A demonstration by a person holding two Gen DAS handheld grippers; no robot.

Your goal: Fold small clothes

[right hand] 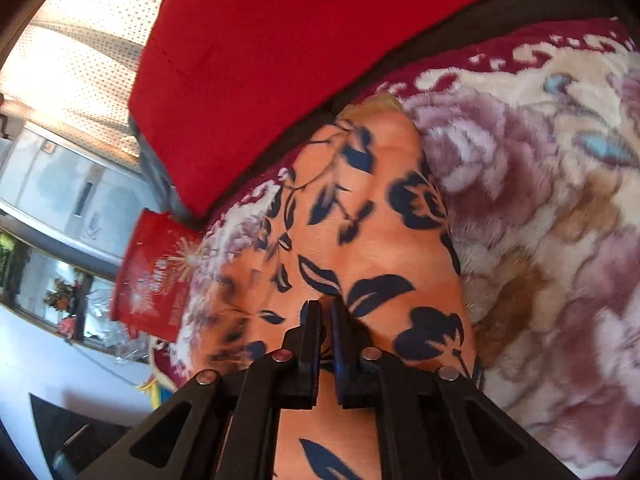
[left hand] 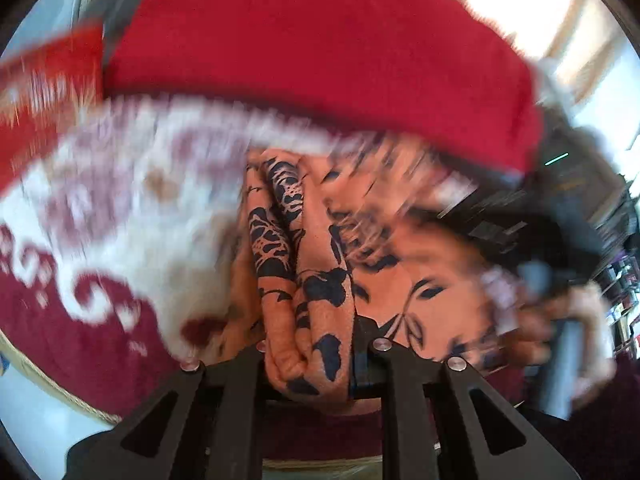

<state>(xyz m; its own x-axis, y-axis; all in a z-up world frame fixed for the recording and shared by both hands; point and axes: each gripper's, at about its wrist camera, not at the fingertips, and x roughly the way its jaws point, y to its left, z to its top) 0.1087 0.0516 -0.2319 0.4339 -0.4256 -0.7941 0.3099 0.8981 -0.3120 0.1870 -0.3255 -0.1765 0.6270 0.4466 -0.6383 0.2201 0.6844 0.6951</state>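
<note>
An orange garment with dark blue flowers point(left hand: 320, 264) lies on a plush floral blanket point(left hand: 104, 208). My left gripper point(left hand: 310, 360) is shut on a bunched fold of this garment, which hides the fingertips. In the right wrist view the same garment point(right hand: 360, 232) spreads over the blanket point(right hand: 560, 200). My right gripper point(right hand: 326, 312) has its fingers nearly together, pinching the cloth at its near part. The other gripper with the hand holding it point(left hand: 560, 280) shows blurred at the right of the left wrist view.
A big red cushion point(right hand: 280, 60) lies behind the garment, also in the left wrist view point(left hand: 320, 40). A red packet point(right hand: 154, 276) sits at the blanket's left edge. A window with curtains point(right hand: 80, 60) is at the far left.
</note>
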